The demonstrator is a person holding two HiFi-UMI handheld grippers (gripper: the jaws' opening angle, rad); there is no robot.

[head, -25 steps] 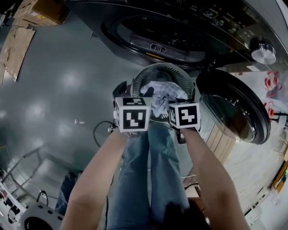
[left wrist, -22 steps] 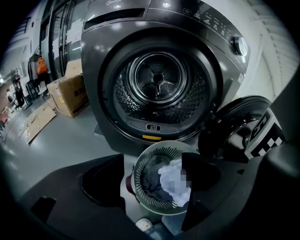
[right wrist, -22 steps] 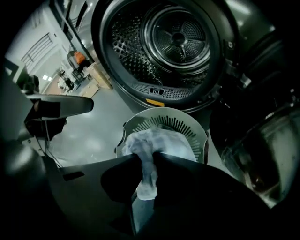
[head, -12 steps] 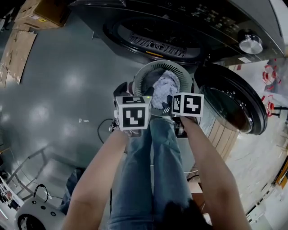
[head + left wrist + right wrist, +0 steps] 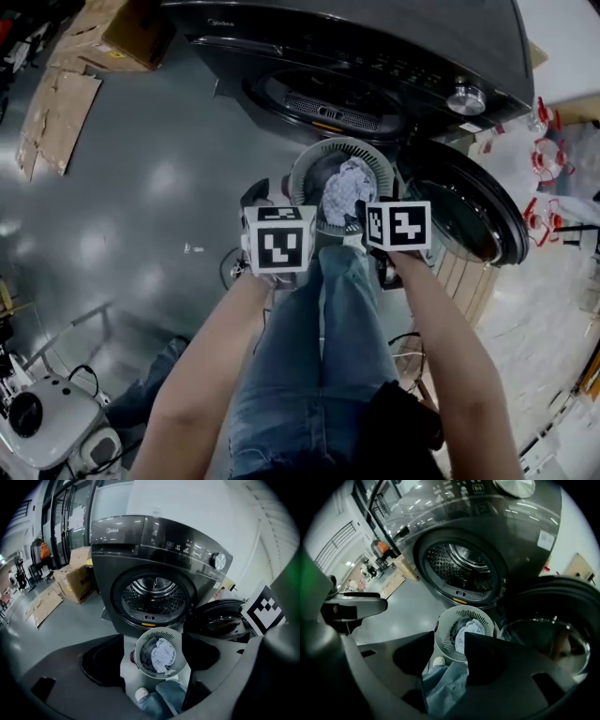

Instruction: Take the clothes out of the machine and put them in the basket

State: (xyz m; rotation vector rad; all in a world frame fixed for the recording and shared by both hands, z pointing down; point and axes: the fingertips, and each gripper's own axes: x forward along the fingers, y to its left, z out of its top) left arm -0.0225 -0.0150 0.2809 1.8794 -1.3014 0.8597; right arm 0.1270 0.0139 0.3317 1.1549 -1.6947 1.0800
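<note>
Both claws hang empty over the basket [image 5: 300,176]: left gripper [image 5: 153,637] spread wide, right gripper [image 5: 449,639] with jaws that have just been opening, nothing between them (only a jeans leg [image 5: 440,686] beyond). The clothes [image 5: 348,186] sit in the basket. Best now: sweep the machine [image 5: 375,37] and its dark drum [image 5: 152,592] for stragglers.

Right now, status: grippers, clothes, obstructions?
Left gripper open, empty. Right gripper: jaws just been opening, nothing gripped. Clothes in basket below. Washer door open beside basket, not blocking.
</note>
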